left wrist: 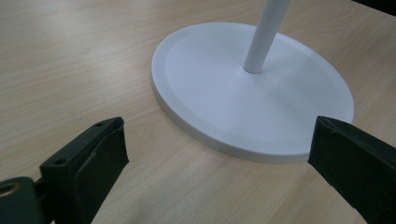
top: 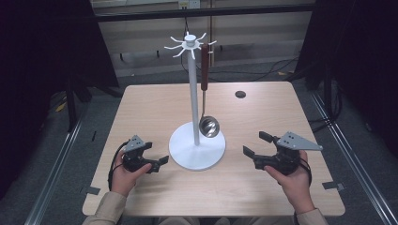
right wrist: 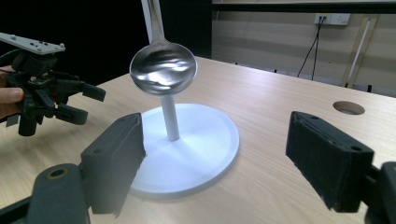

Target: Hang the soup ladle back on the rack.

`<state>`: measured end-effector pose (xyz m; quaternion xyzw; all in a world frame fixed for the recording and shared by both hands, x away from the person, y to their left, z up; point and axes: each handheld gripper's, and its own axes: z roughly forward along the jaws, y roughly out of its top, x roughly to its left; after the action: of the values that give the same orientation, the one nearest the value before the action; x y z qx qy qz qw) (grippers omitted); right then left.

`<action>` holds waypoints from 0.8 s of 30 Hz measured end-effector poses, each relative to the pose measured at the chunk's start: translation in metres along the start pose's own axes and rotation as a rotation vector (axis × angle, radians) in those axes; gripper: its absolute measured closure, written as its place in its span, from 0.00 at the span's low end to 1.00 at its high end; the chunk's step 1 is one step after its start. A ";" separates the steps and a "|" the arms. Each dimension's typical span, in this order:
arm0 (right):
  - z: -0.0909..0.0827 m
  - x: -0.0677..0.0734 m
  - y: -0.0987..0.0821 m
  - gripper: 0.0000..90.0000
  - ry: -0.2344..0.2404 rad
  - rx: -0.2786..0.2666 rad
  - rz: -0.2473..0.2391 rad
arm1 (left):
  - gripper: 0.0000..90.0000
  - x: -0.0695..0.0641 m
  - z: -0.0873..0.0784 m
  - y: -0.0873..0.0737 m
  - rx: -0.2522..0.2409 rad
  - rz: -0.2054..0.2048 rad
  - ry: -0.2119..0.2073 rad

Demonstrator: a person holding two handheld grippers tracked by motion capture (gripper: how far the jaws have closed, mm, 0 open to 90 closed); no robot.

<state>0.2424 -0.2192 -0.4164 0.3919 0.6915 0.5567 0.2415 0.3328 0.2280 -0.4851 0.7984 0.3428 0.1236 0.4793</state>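
Observation:
A white stand [top: 193, 93] with a round base [top: 184, 153] and hook arms on top rises from the middle of the wooden table. A steel ladle [top: 208, 125] with a dark red handle [top: 205, 65] hangs from one hook, its bowl just above the base. My left gripper [top: 157, 153] rests open at the base's left edge, nothing between its jaws. My right gripper [top: 255, 144] stands open to the right of the base, also empty. The base [left wrist: 252, 98] lies ahead in the left gripper view. The ladle bowl [right wrist: 162, 69], base [right wrist: 191, 149] and left gripper [right wrist: 88, 103] appear in the right gripper view.
A round cable hole [top: 240, 94] sits in the table's far right part. Bare tabletop [top: 263, 108] lies around the stand. Dark curtains and cables on the floor surround the table. A wall socket [right wrist: 332, 18] is on the far wall.

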 end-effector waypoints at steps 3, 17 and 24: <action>-0.001 -0.002 -0.004 0.21 -0.006 0.010 -0.001 | 0.05 0.000 0.000 0.000 0.000 -0.001 0.005; -0.010 -0.014 -0.022 0.21 -0.038 0.043 0.008 | 0.05 0.000 -0.001 0.000 0.001 0.003 -0.003; -0.014 -0.022 -0.032 0.21 -0.060 0.075 0.001 | 0.05 0.000 -0.001 0.000 -0.003 -0.002 -0.003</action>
<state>0.2355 -0.2477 -0.4452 0.4177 0.7041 0.5183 0.2471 0.3327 0.2289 -0.4844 0.7974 0.3429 0.1226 0.4813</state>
